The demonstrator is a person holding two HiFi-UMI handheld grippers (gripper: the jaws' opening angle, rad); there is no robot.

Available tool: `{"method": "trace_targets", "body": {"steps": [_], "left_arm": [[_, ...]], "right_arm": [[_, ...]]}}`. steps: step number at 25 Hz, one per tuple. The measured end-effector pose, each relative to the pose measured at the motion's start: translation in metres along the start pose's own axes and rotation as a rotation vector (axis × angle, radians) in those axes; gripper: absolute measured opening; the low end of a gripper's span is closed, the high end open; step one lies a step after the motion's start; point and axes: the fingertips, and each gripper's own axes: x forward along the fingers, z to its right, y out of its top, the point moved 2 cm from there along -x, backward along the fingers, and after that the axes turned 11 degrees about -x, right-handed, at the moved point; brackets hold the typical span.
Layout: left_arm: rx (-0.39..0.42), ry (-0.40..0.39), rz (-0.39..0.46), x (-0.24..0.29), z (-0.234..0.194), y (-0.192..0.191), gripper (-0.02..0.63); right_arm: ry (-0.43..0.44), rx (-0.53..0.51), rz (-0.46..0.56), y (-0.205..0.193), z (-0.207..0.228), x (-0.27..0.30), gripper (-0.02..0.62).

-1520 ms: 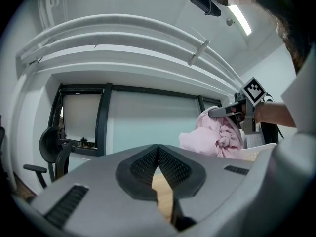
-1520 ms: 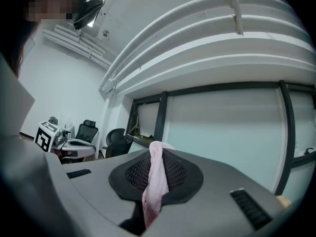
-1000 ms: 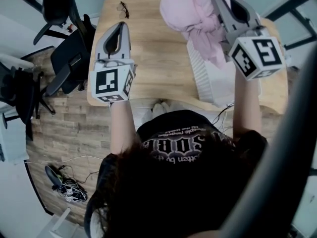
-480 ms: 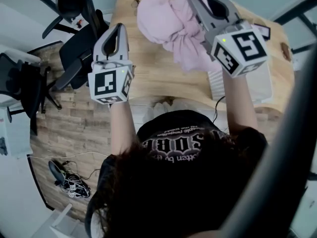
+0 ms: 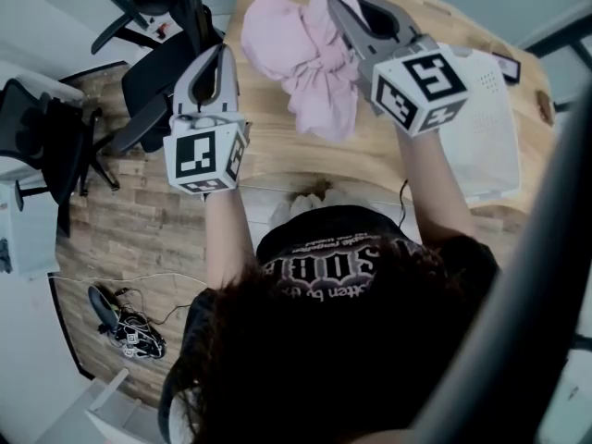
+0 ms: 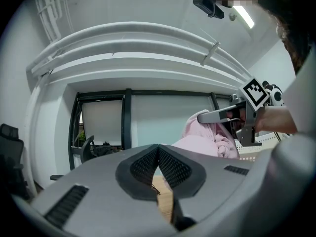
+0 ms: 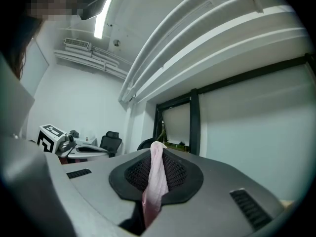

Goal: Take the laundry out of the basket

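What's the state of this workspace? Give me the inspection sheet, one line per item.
Surface: wooden table, bare in front of the person.
Job's things: pink garment lifted above the table; white perforated basket stands on the table's right side.
Clutter: small dark item beside the basket, too small to identify.
Grippers: right gripper shut on the pink garment; left gripper shut, holding nothing.
Cables: tangle of cables on the floor at the left.
Surroundings: black office chairs left of the table; wood-plank floor.
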Motion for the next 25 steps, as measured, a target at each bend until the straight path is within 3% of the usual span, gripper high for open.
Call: {"method": "trace_targets", "body": {"steps": [15, 25], "left_arm": [[-0.013, 0.038, -0.017, -0.017, -0.017, -0.014, 0.002], [-0.024, 0.039, -0.029, -0.016, -0.016, -0.02, 0.002]], "right_arm": [[0.048, 0.113, -0.033, -0.056, -0.042, 0.025, 0.043], [0.062, 0.118, -0.063, -0.077, -0.059, 0.024, 0.043]]}}
